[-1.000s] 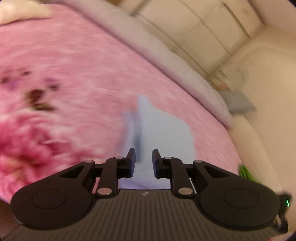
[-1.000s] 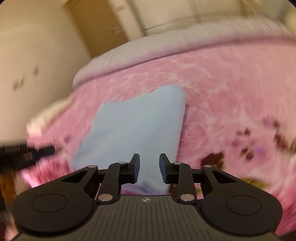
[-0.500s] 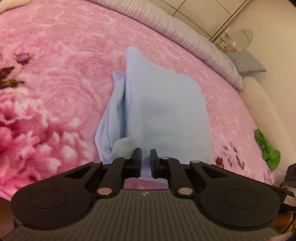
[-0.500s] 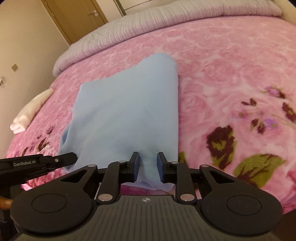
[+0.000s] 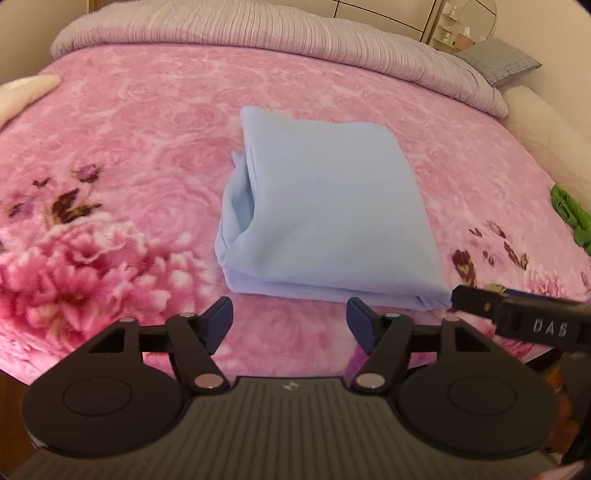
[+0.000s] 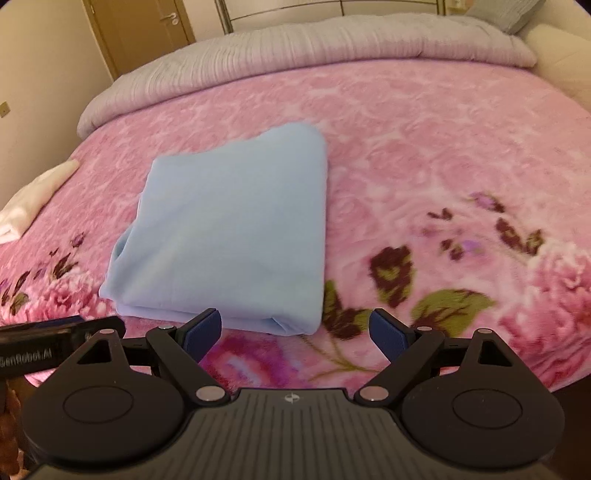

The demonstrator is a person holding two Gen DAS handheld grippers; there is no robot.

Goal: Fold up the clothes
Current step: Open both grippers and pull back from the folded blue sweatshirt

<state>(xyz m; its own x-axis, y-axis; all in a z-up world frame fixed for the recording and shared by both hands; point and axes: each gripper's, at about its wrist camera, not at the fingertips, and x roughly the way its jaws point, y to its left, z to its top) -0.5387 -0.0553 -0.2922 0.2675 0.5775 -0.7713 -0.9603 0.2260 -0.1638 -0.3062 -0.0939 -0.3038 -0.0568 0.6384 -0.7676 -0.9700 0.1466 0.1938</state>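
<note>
Both grippers have let go and drawn back: the left gripper [image 5: 290, 319] and right gripper [image 6: 295, 330], jaws wide and empty, flank the folded blue garment's [image 5: 328, 218] near edge, equally close.

Open pink floral blanket [image 5: 140, 147] spreads across most of the frame, offering free passage left, right and beyond the folded light-blue garment [image 5: 325, 214], which lies at centre as the only bulk. A grey quilt [image 5: 258, 33] ridges the upper edge. A cream cloth [image 6: 33, 199] sits at far left, a green item [image 5: 570, 218] at far right.
</note>
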